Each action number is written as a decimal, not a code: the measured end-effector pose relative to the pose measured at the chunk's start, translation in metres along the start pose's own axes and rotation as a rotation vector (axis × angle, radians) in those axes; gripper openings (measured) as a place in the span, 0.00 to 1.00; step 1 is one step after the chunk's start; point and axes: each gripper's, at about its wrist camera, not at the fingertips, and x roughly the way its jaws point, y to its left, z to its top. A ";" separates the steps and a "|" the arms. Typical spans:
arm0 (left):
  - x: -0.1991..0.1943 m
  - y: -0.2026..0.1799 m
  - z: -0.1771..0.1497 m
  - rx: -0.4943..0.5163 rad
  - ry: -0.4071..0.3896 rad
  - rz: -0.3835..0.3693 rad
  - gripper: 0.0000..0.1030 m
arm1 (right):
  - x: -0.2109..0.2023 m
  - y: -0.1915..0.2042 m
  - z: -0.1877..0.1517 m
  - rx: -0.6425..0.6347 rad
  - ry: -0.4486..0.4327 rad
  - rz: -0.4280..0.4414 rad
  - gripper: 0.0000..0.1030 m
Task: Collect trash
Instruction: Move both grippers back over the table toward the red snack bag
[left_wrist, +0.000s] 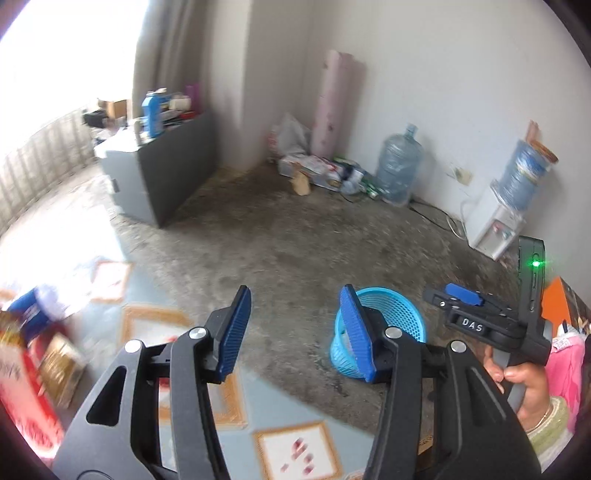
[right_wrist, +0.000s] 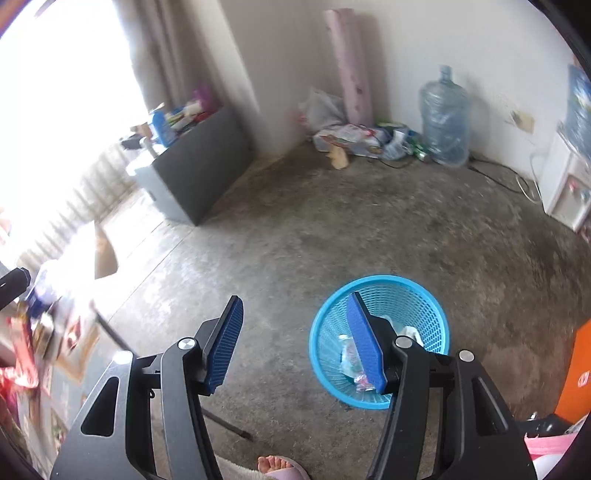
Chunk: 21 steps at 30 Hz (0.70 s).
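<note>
A blue mesh trash basket (right_wrist: 406, 295) stands on the concrete floor, with a crumpled plastic bottle (right_wrist: 349, 356) and wrappers inside. My right gripper (right_wrist: 295, 345) is open and empty, held above the floor just left of the basket. My left gripper (left_wrist: 295, 332) is open and empty over the edge of a table with a patterned blue cloth (left_wrist: 155, 328). The basket (left_wrist: 399, 310) shows behind its right finger. The right gripper (left_wrist: 461, 295) appears at the right in the left wrist view. A blue packet (left_wrist: 29, 314) and red and gold packaging (left_wrist: 55, 365) lie blurred on the table at the left.
A grey cabinet (right_wrist: 195, 173) with clutter on top stands by the window. A rolled pink mat (right_wrist: 347, 62), bags, a water jug (right_wrist: 445, 118) and a white dispenser (right_wrist: 565, 188) line the far wall. My foot (right_wrist: 277, 467) is near the bottom edge.
</note>
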 end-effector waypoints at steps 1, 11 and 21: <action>-0.013 0.010 -0.005 -0.022 -0.013 0.014 0.46 | -0.004 0.010 0.000 -0.025 0.004 0.012 0.55; -0.158 0.115 -0.056 -0.211 -0.196 0.270 0.46 | -0.047 0.113 -0.003 -0.269 -0.016 0.180 0.55; -0.226 0.223 -0.070 -0.335 -0.210 0.403 0.46 | -0.056 0.221 -0.001 -0.430 0.025 0.409 0.55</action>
